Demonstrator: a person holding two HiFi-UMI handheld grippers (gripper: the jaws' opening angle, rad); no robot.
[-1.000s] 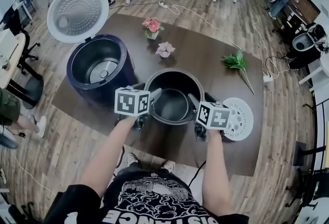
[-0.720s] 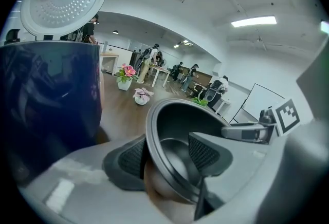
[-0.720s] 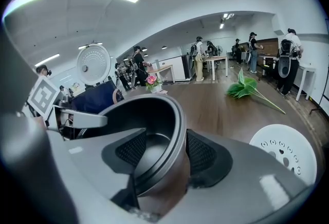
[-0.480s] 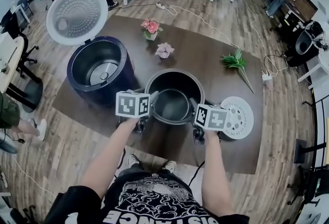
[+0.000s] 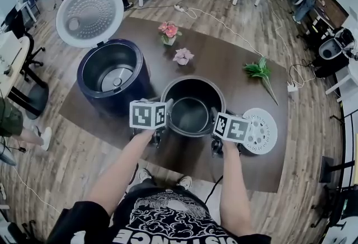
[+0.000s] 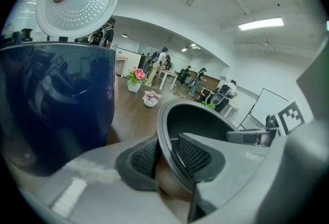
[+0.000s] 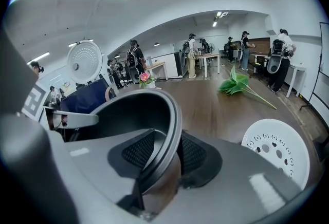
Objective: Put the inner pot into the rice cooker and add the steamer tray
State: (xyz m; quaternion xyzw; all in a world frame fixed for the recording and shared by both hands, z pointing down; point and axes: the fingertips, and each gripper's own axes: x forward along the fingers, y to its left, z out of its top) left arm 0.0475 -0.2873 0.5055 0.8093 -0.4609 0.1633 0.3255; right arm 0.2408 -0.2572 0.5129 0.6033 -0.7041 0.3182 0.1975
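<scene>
On the dark brown table [image 5: 224, 64], just in front of you, the dark grey metal inner pot [image 5: 191, 107] stands upright, to the right of the open dark blue rice cooker [image 5: 112, 78] and not yet inside it. What is new compared with one second ago is the grip: both pairs of jaws stood wide at the rim, and now they are closing on it. The left gripper [image 6: 167, 155] has the near-left rim between its ribbed pads, one outside the wall and one inside, and they seem to press already. The right gripper [image 7: 165, 152] does the same at the near-right rim. The pot itself has not moved. I judge that you can soon lift it and carry it left into the cooker. The white round perforated steamer tray [image 5: 258, 130] lies flat just right of the pot, untouched, for the later step.
</scene>
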